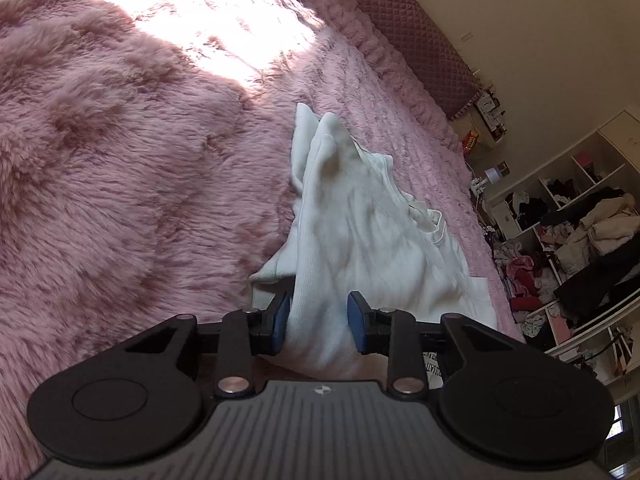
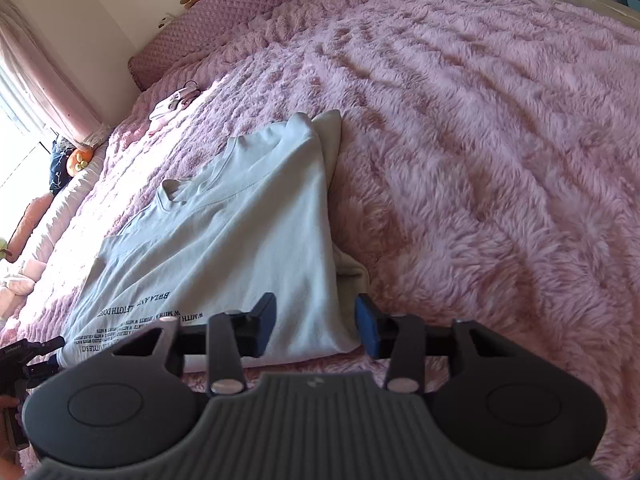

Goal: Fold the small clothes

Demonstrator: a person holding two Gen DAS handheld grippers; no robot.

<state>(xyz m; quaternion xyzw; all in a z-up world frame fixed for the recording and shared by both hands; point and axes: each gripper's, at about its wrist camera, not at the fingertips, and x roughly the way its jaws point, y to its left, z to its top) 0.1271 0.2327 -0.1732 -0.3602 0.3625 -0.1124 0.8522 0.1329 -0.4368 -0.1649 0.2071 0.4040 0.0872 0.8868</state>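
Blue pads (image 1: 281, 322) of the left gripper (image 1: 319, 321) sat closest in the left wrist view, closed partway on a bunched fold of the white shirt (image 1: 360, 232). From that pinch the cloth ran in a raised ridge away to the pink blanket (image 1: 120, 160), probably so a side could be carried over as a fold. This gripper pointed down at a slant and was rolled, so the bed looked tilted.

Seen from the right wrist, the right gripper (image 2: 317, 326) hovered over the near hem corner of the shirt (image 2: 224, 240). Its fingers stood well apart and held nothing. The shirt lay mostly flat on the blanket (image 2: 480, 160), collar away from the camera and print near the hem, one side already doubled under. It aimed downward too, seemingly placed to take that corner.
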